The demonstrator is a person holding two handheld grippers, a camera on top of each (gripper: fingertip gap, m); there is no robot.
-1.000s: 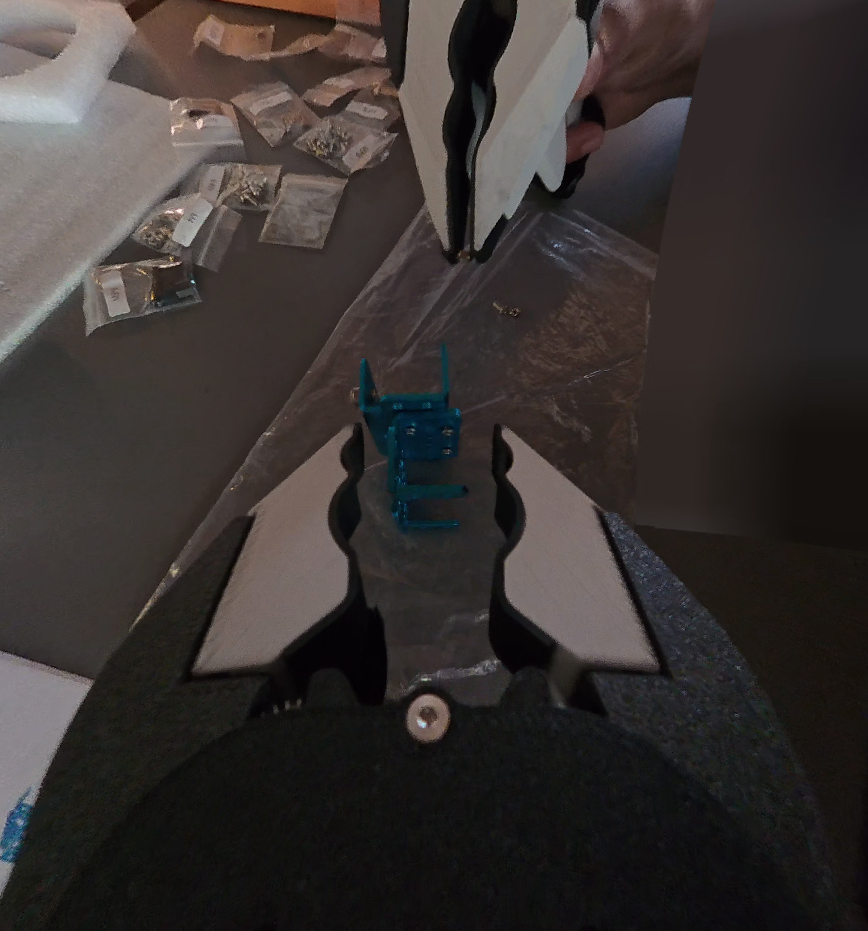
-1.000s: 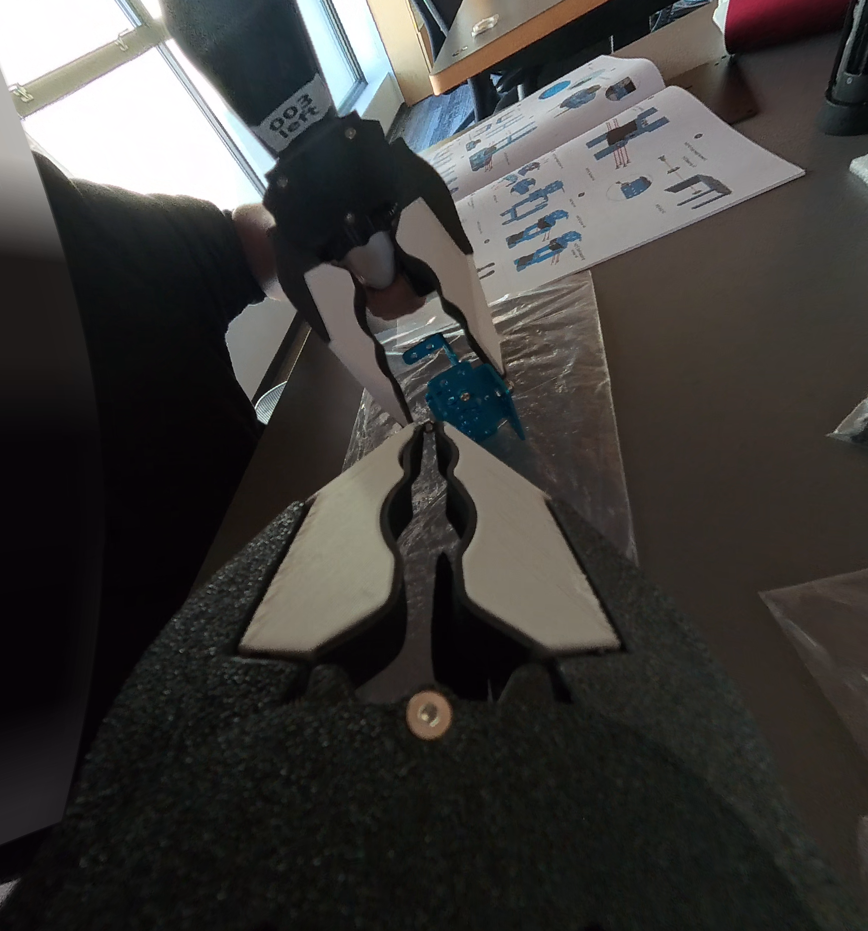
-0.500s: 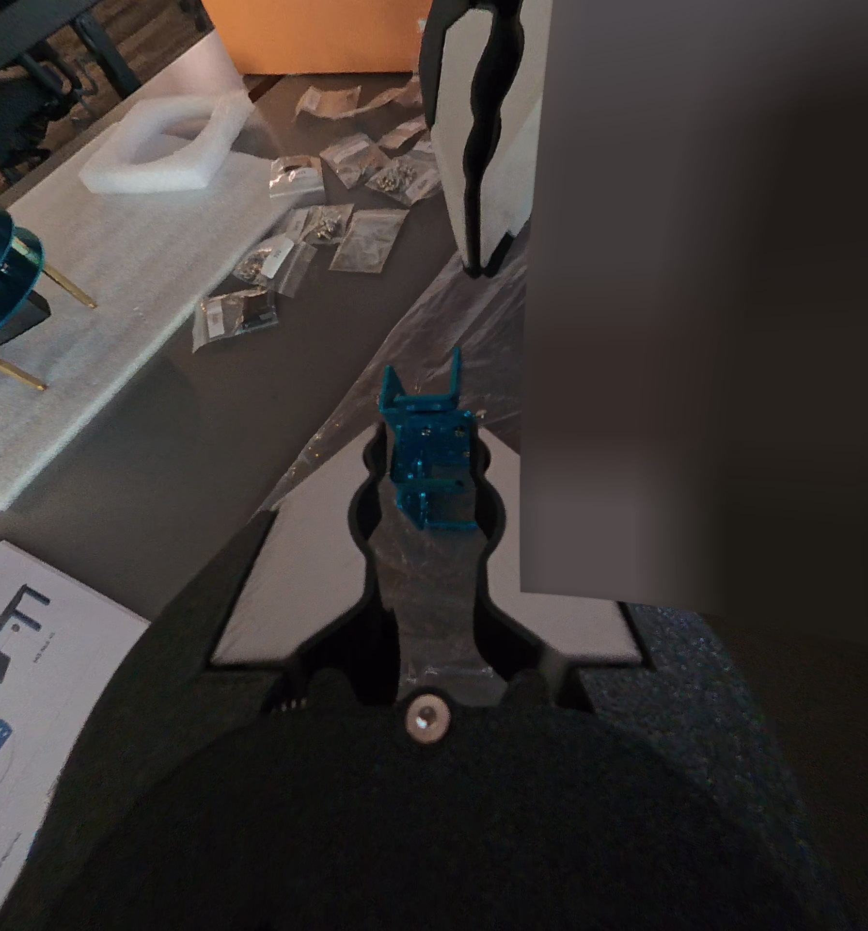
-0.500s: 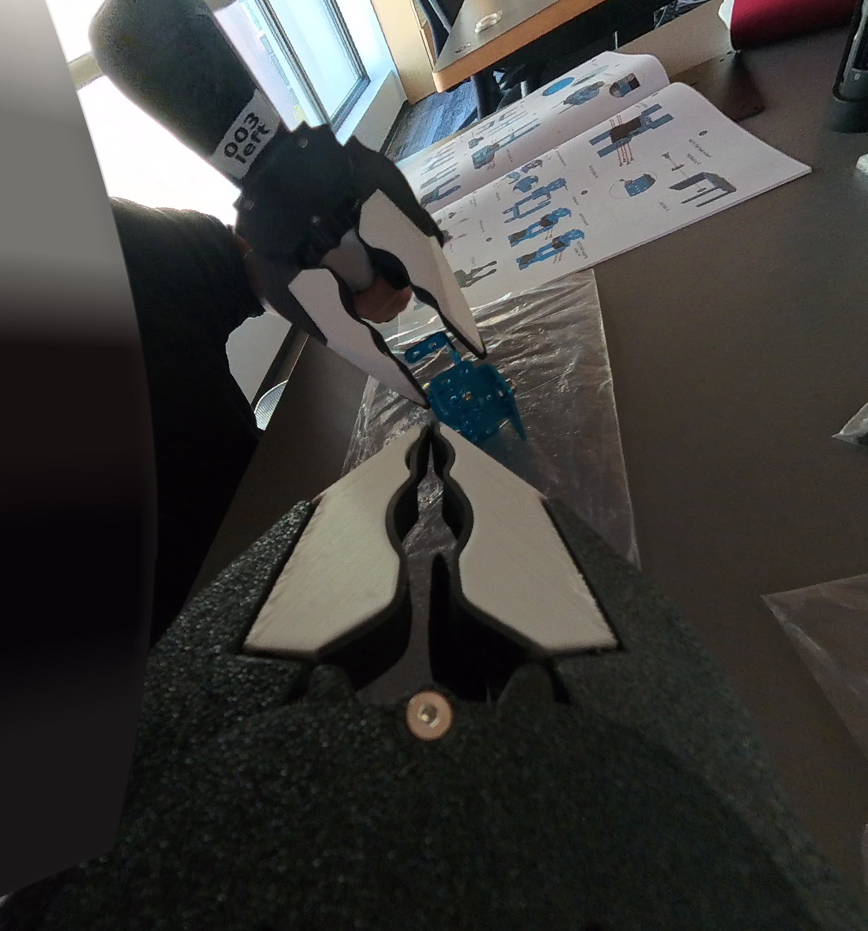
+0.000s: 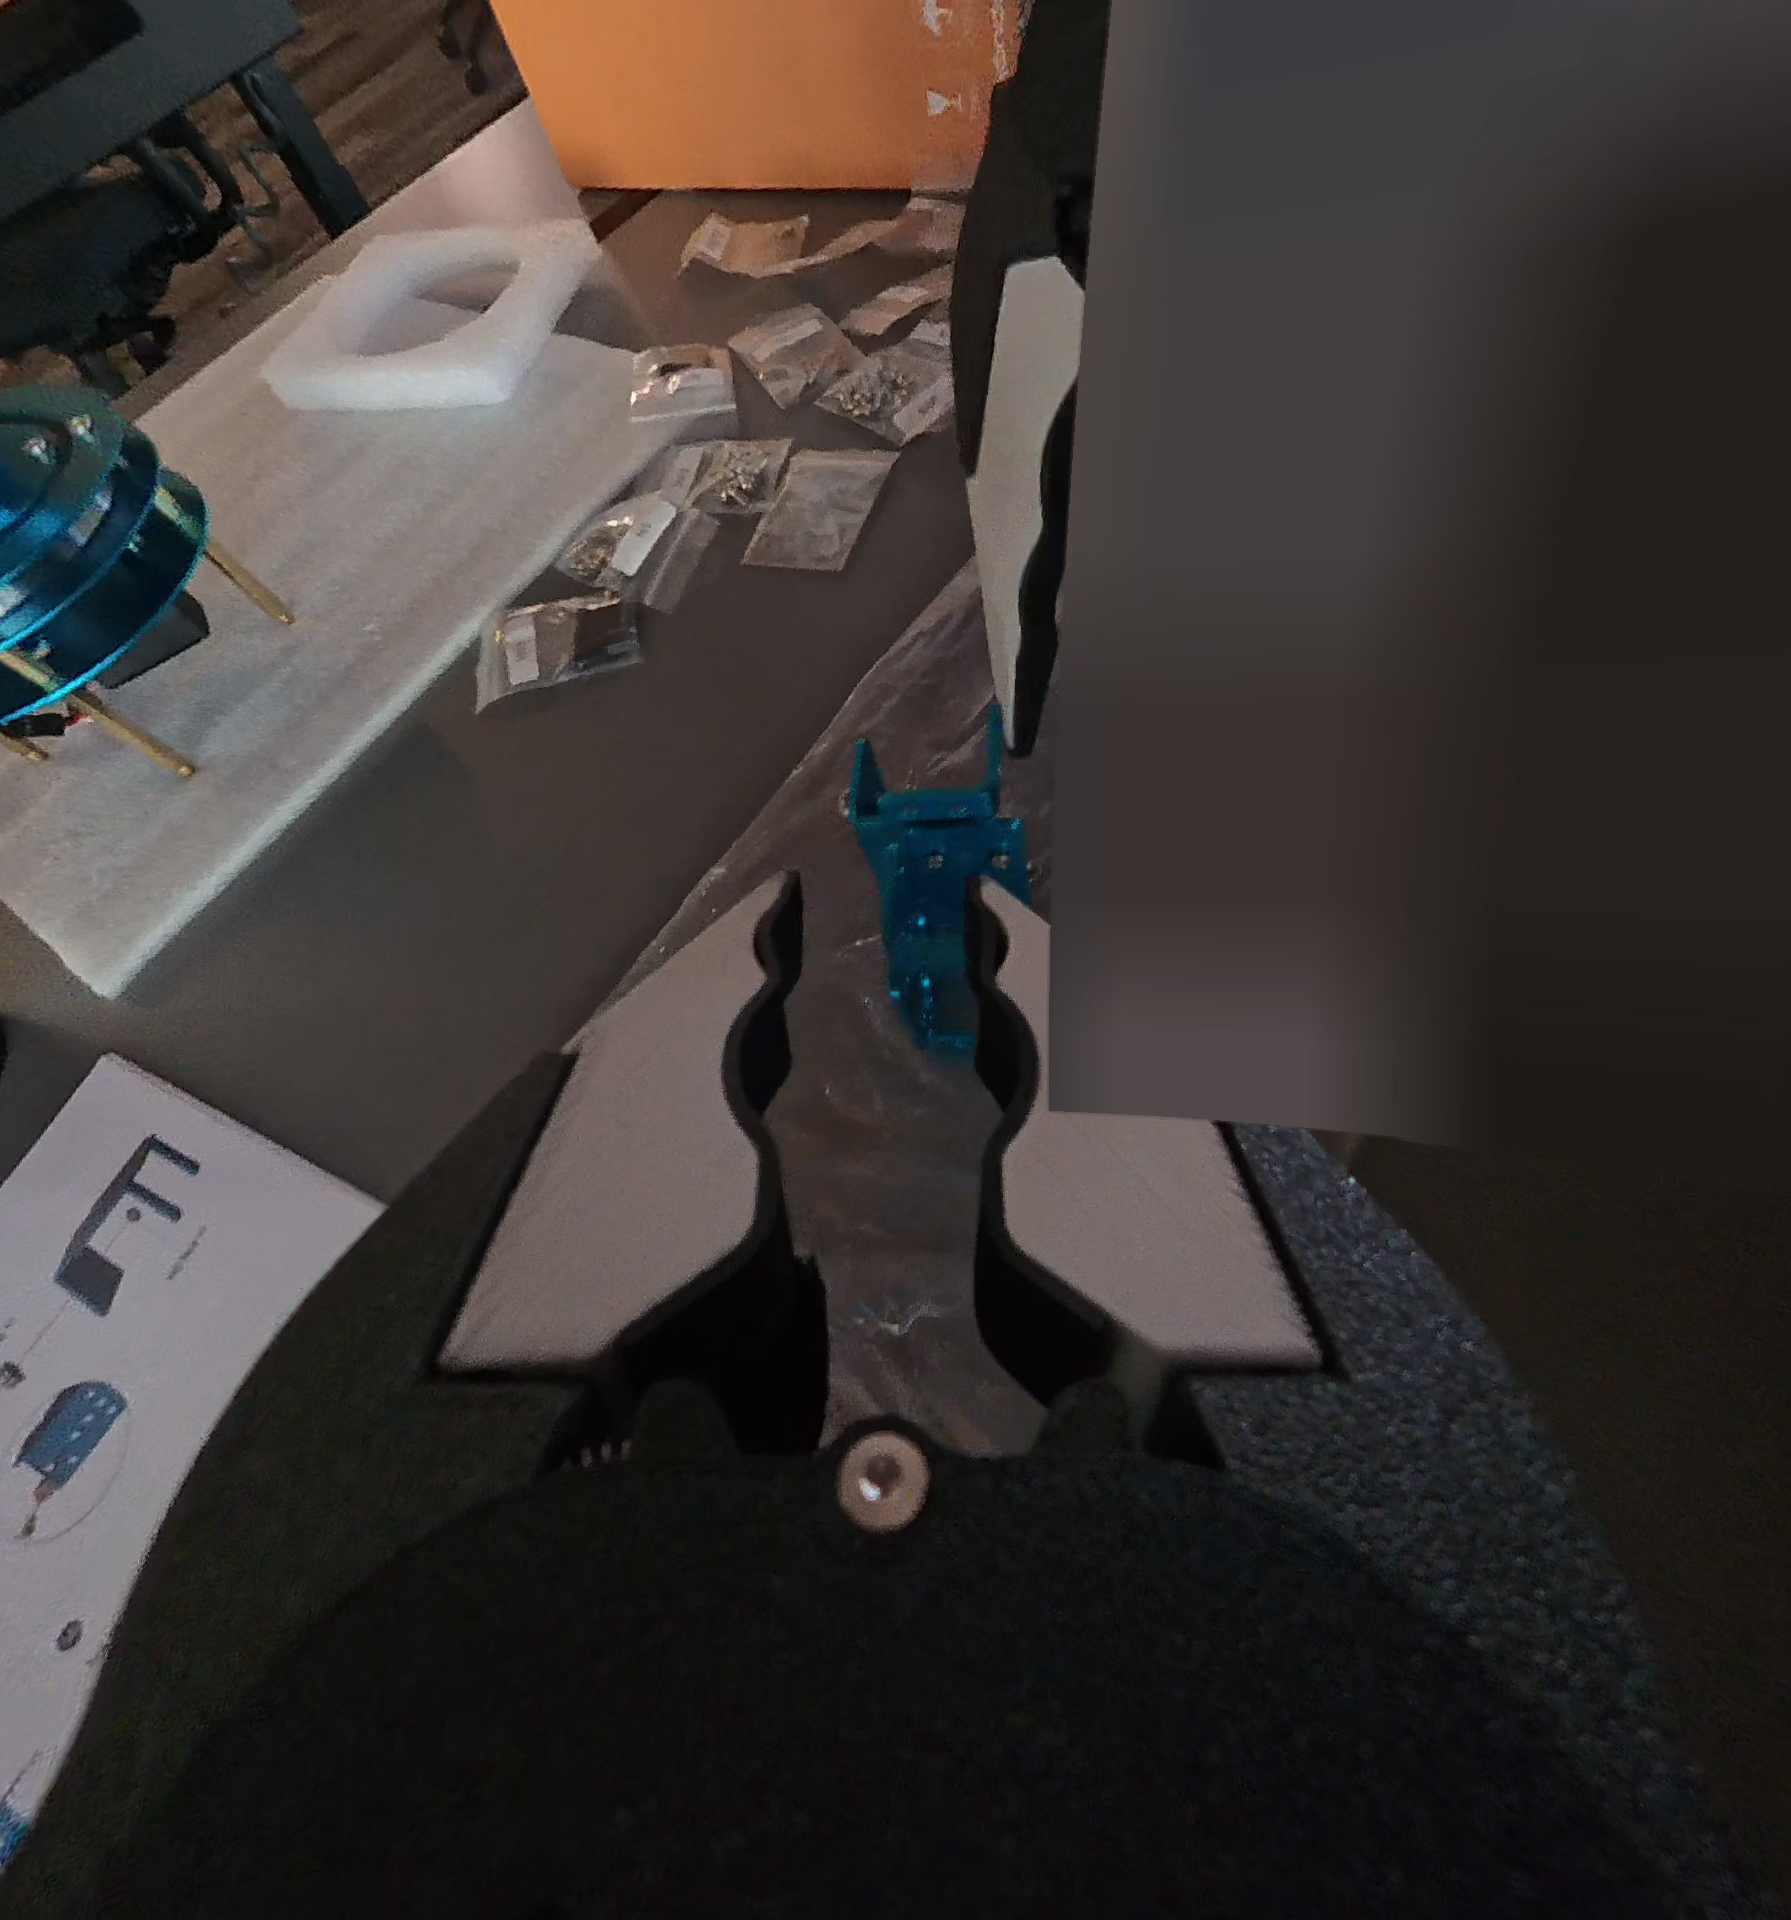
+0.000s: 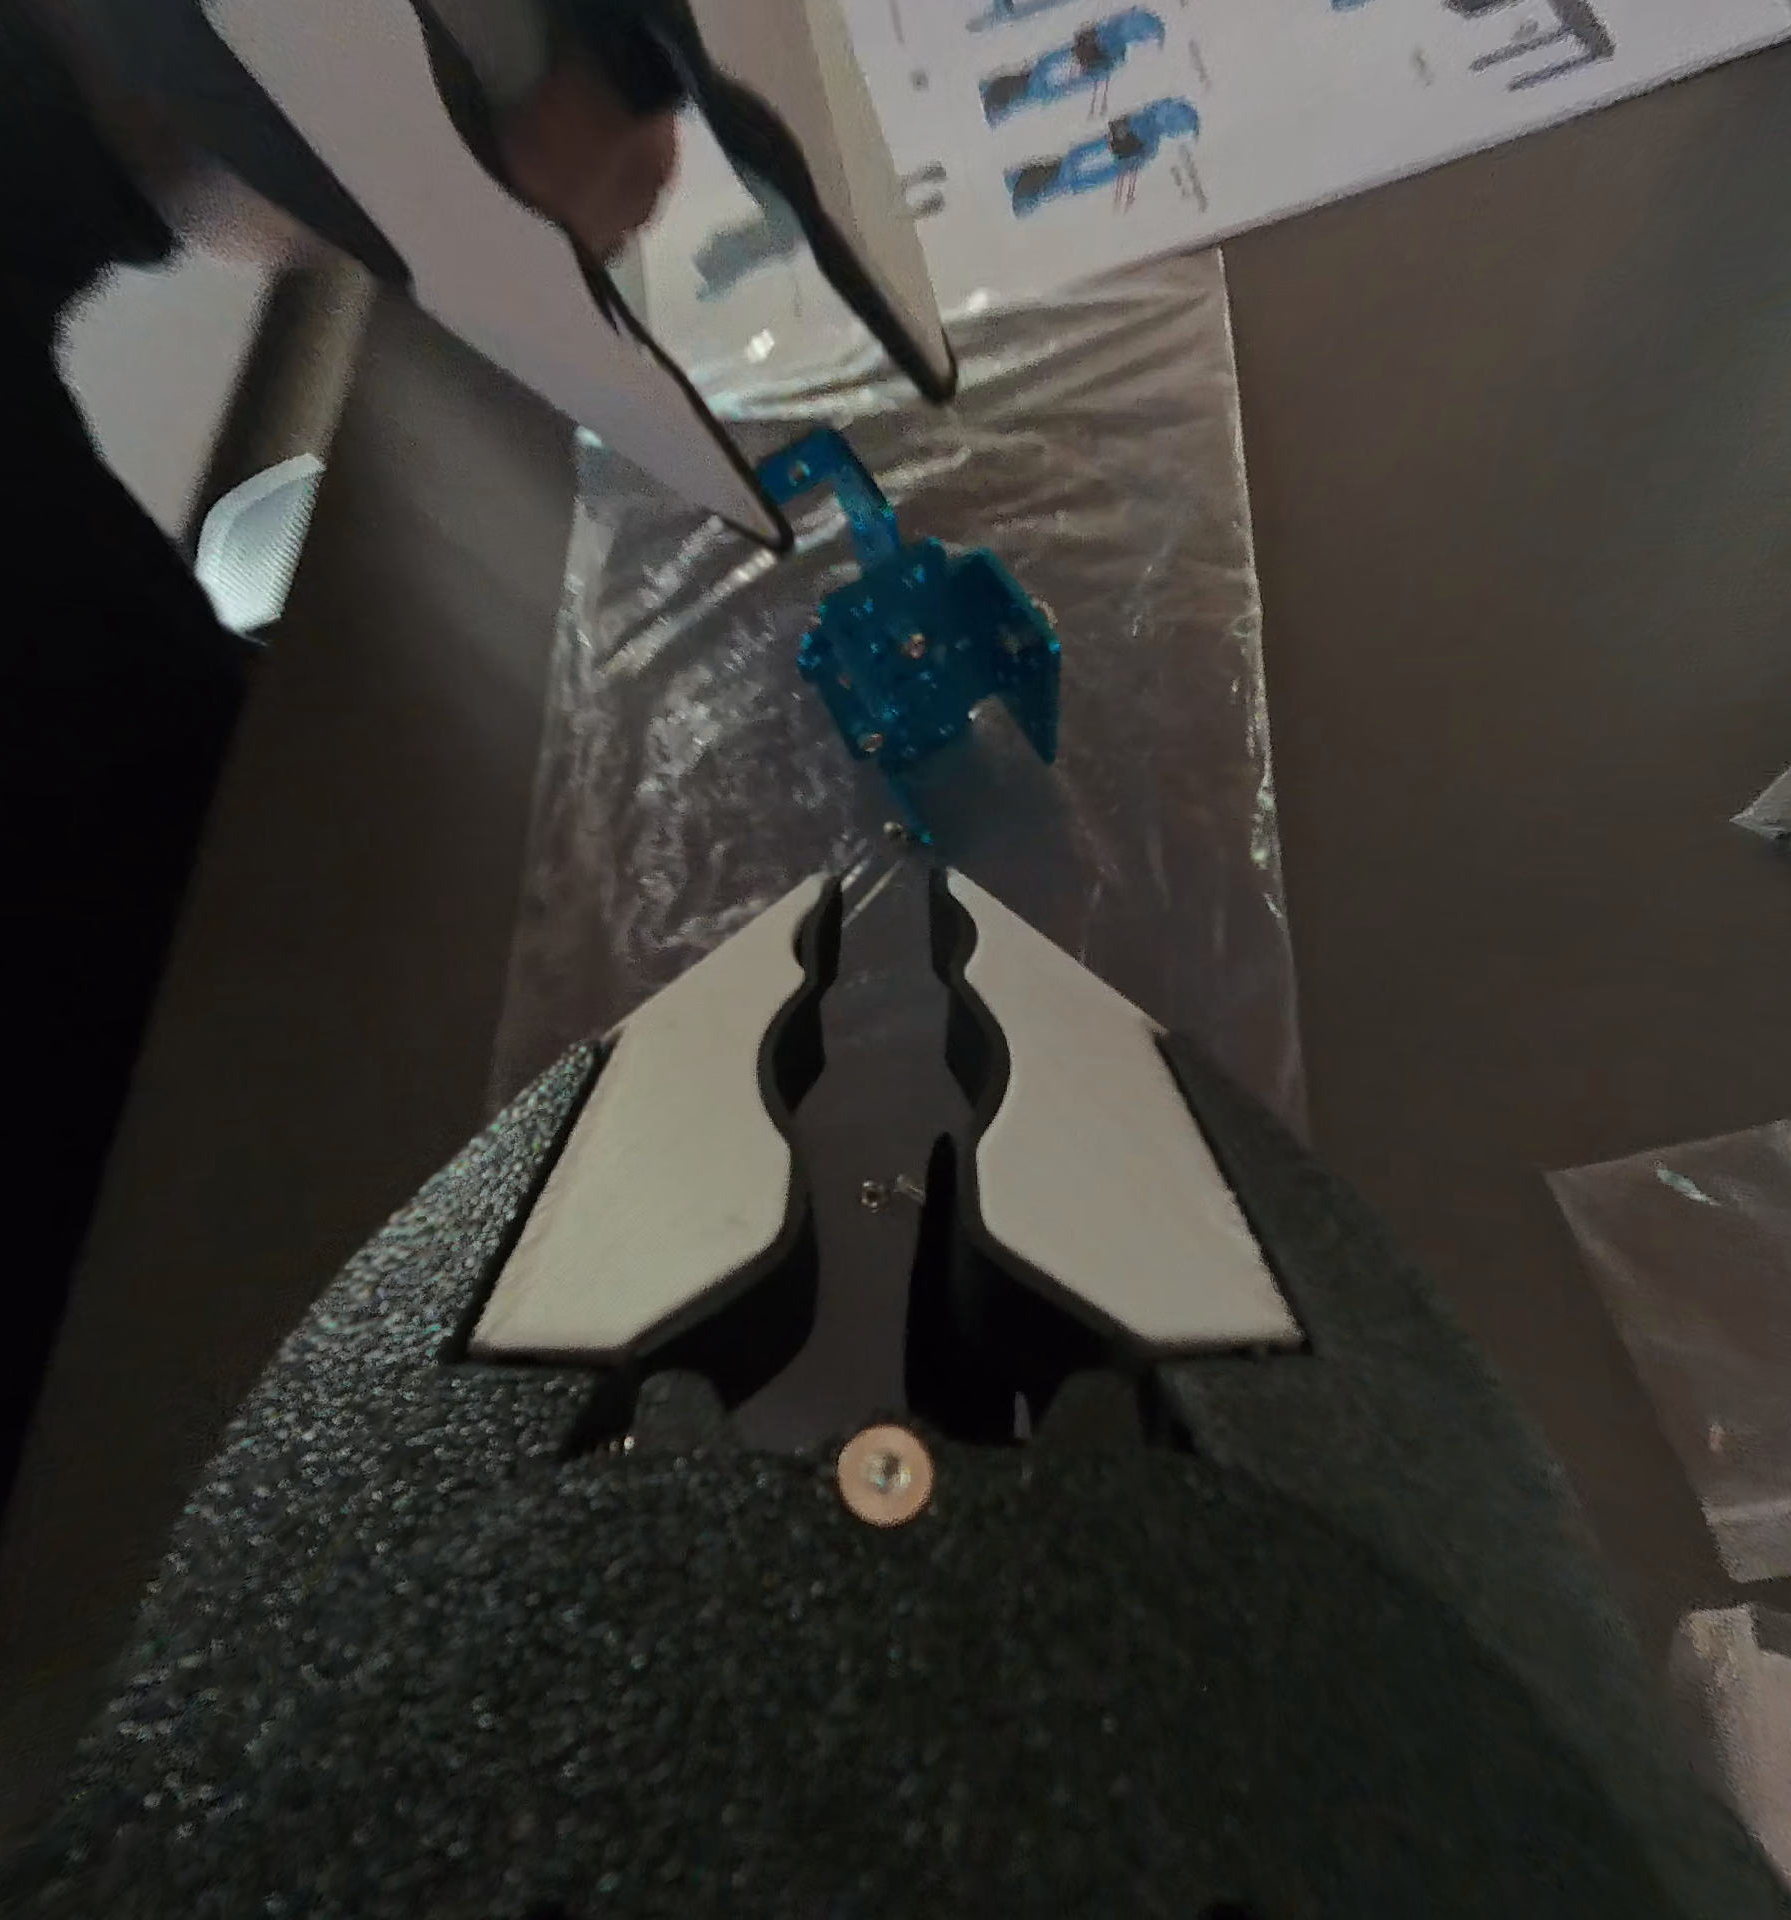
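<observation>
Spreading at lower centre, the right gripper (image 6: 883, 883) is seen unclenched, nothing held; a small screw (image 6: 897, 828) lies just beyond. Mid-frame, a blue bracket (image 6: 922, 655) rests on clear plastic sheet (image 6: 1161, 582); above, the left gripper (image 6: 860, 468) is parted, one tip beside it.

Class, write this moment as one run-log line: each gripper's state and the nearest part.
left gripper: open, straddling blue metal bracket assembly | right gripper: open, empty, just short of bracket | bracket rests on clear plastic sheet
</observation>
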